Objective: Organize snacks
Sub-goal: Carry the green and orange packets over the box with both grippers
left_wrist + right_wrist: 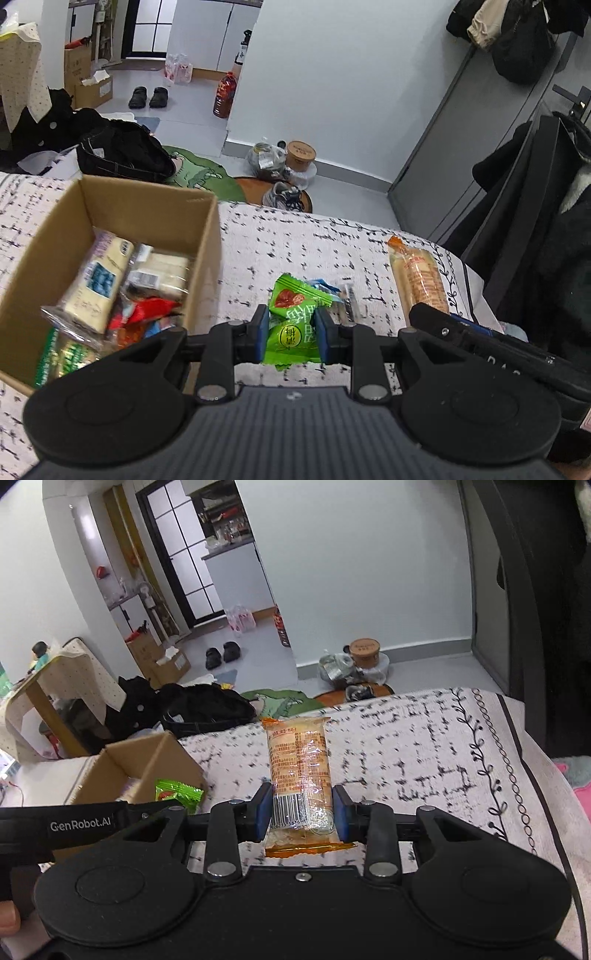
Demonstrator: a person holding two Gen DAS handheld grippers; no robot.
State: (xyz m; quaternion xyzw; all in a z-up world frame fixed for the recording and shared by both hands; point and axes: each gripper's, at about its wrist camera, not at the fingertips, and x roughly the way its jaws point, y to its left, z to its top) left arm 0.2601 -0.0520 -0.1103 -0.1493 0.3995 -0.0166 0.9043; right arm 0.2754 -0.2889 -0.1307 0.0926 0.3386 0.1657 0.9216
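Note:
My left gripper (291, 338) is shut on a green snack packet (293, 314), held just above the patterned bedspread. Another small wrapper (347, 299) shows just behind it. To its left stands an open cardboard box (207, 236) with several wrapped snacks inside. My right gripper (301, 814) is shut on a long clear-and-orange biscuit pack (299, 768), its barcode end between the blue pads. That pack (419, 275) also appears at the right in the left wrist view. In the right wrist view, the green packet (179, 794) and the box (147, 757) sit to the left.
The bedspread (424, 757) ends at a far edge, with floor clutter beyond: a dark bag (122, 151), shoes (286, 194), a round tub (301, 155). Dark coats (535, 221) hang at the right. A person's fingertip (9, 917) shows at the lower left.

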